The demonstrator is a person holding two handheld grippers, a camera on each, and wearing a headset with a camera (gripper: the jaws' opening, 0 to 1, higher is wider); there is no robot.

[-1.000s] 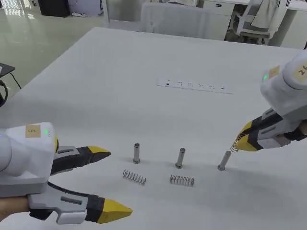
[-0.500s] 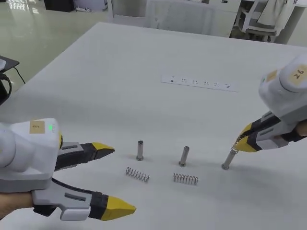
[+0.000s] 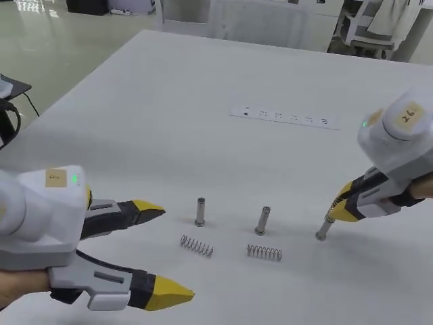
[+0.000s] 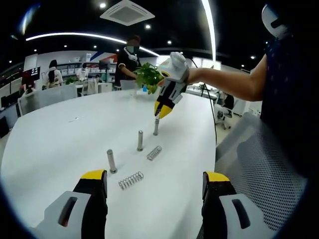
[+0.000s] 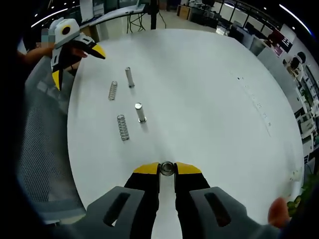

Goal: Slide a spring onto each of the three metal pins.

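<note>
The right gripper (image 3: 338, 208) has its jaws shut tight on a held spring (image 5: 167, 168). The spring hangs right at the top of the right pin (image 3: 323, 229). I can't tell if it is on yet.

I think the trick is to line the spring's hole up with the pin. Then push straight down along the pin, and only let go once the spring is on.

The pin stands on end, long way up and down, and the spring points the same way.

The left gripper (image 3: 166, 252) hovers with its jaws wide apart, holding nothing. On the white counter (image 3: 169, 101) stand the middle pin (image 3: 262, 221) and the left pin (image 3: 200, 211), both bare. One loose spring (image 3: 264, 252) and another loose spring (image 3: 197, 245) lie flat in front of them, long side going left to right.
</note>
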